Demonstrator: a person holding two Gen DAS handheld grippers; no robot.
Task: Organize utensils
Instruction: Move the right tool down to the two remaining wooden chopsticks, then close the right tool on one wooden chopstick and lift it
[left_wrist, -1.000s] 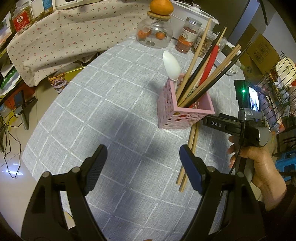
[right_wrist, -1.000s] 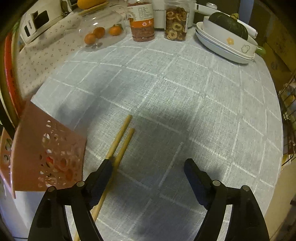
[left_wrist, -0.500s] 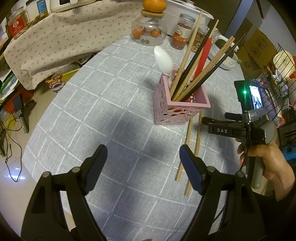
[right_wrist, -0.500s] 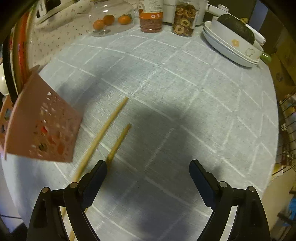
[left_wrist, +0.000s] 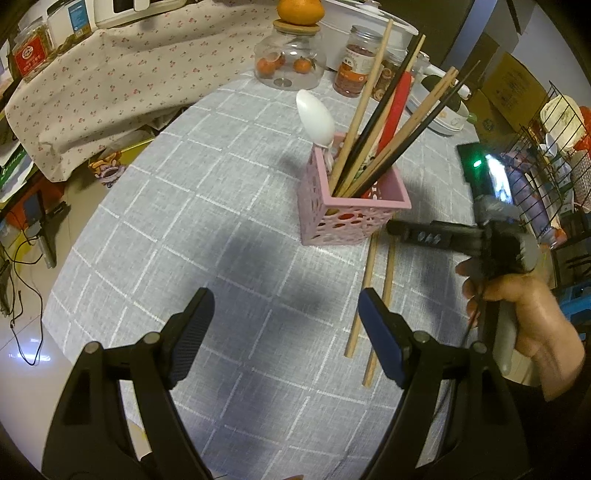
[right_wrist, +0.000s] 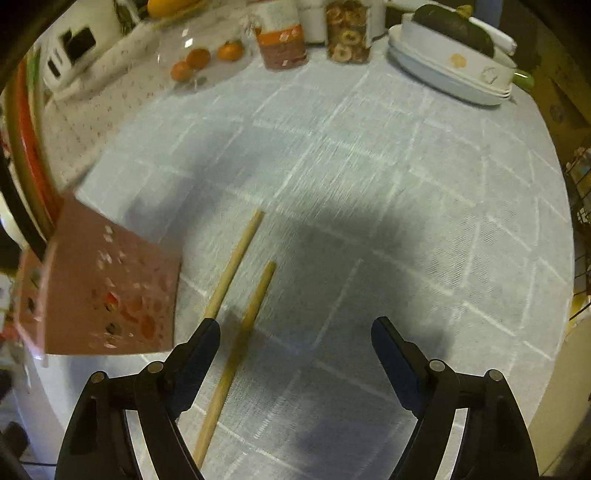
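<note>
A pink perforated holder (left_wrist: 347, 212) stands on the grey checked tablecloth (left_wrist: 207, 236), filled with several chopsticks, a red utensil and a white spoon (left_wrist: 316, 118). It also shows at the left of the right wrist view (right_wrist: 107, 284). Two loose wooden chopsticks (left_wrist: 373, 295) lie on the cloth just right of the holder, and also show in the right wrist view (right_wrist: 240, 306). My left gripper (left_wrist: 284, 332) is open and empty, above the cloth in front of the holder. My right gripper (right_wrist: 295, 350) is open and empty, low over the chopsticks, which lie by its left finger.
At the table's far edge stand a glass jar of oranges (left_wrist: 290, 61), food jars (left_wrist: 356, 61) and stacked white dishes with a green squash (right_wrist: 454, 66). A floral-cloth covered shelf (left_wrist: 92, 85) is at the left, a wire rack (left_wrist: 554, 147) at the right.
My left gripper has pulled back from the holder, bringing more of the chopsticks into view. My right gripper has shifted beside the holder, so the loose chopsticks now lie nearer its left finger.
</note>
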